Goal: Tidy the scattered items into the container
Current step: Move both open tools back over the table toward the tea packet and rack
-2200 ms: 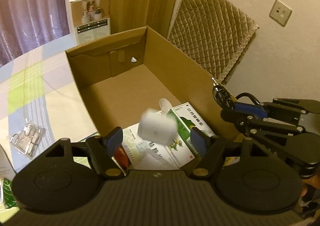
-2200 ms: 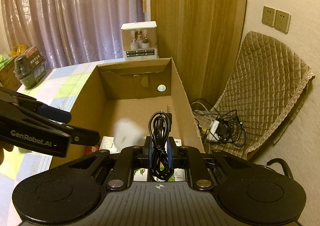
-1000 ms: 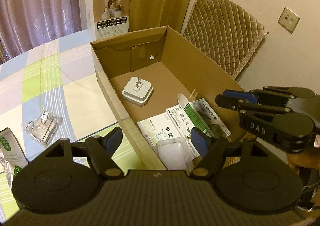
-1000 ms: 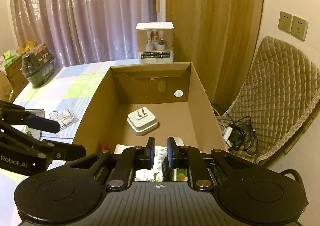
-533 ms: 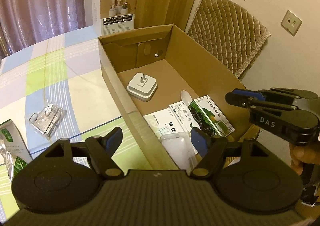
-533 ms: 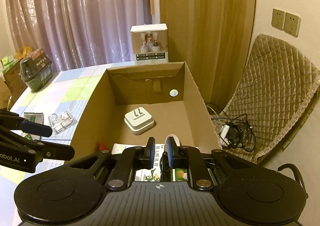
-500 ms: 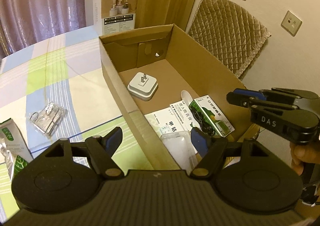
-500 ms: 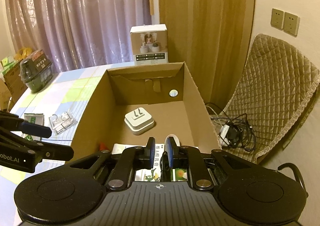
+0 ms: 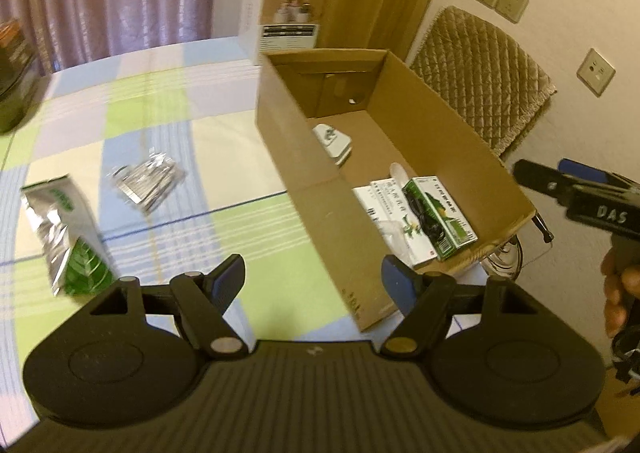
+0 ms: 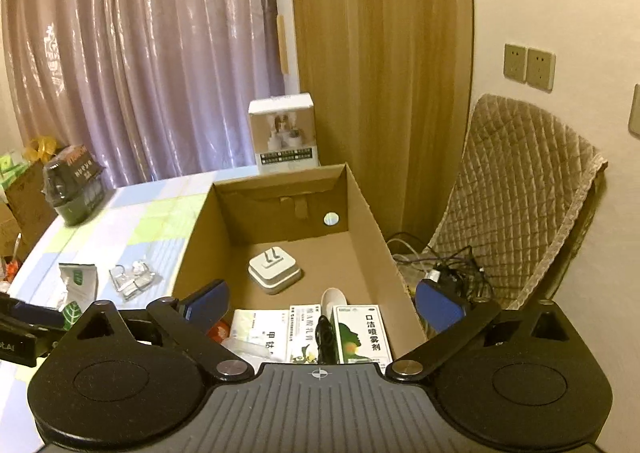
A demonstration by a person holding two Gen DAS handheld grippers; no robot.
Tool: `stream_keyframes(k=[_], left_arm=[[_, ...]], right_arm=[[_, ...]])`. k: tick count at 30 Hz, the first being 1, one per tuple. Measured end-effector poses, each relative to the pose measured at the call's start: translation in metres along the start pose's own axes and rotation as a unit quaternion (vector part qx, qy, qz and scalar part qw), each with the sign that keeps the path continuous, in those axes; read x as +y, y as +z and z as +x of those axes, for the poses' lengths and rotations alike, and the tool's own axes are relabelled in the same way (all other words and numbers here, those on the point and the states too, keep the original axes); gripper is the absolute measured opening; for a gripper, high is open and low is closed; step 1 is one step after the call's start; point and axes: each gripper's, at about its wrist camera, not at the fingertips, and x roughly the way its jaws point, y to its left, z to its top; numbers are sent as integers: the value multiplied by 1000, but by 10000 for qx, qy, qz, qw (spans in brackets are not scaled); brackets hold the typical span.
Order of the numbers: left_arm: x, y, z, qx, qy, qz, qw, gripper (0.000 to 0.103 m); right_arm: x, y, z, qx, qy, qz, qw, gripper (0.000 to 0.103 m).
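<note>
The jaws of the right gripper [image 10: 320, 303] have just been opening and stand wide apart with nothing between them; the left gripper [image 9: 312, 277] has its jaws apart, empty, over the tabletop [image 9: 168, 125], a green, blue and white checked cloth. The open brown cardboard box [image 10: 362, 209] holds a white plug adapter [image 10: 274, 273], flat medicine cartons and a black coiled cable [image 10: 325, 337]. A silver-green foil pouch [image 9: 64, 221] and a clear packet of metal clips [image 9: 146, 179] lie outside. Only the right wrist view shows tangled cords on the floor [image 10: 440, 273] by a quilted beige chair [image 10: 516, 189]; mauve curtains [image 10: 140, 53] hang behind.
</note>
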Motion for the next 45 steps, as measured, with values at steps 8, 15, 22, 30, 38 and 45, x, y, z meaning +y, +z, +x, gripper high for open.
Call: stream_keyframes(k=[8,15,22,30,38,45], left_arm=[[32,-31,-39,-65,318,-359,9988,77],[67,-63,-76,-134,683,-674,9953,85],[102,-84,-109,-265,1004,-992,9896,95],[136,-94,-130,-400,1219,-1266,9836,98],[160,-90,-116,-337,1226,-1391,9821,98],[181,-73,-79,-212,1056,-1441,9837,99]], right_arm=[[20,-1,-30,-56,201,74,9998,103],[64,-1,-45,-32,550,-158,9984,103],[115,-3,-45,69,978,-521,9938,103],[164,-5,-28,268,1383,-1043,9845,103],[197,-5,8,480,1579,-1484,9751,103],[212,-3,62,736,1633,-1708,9689,103]])
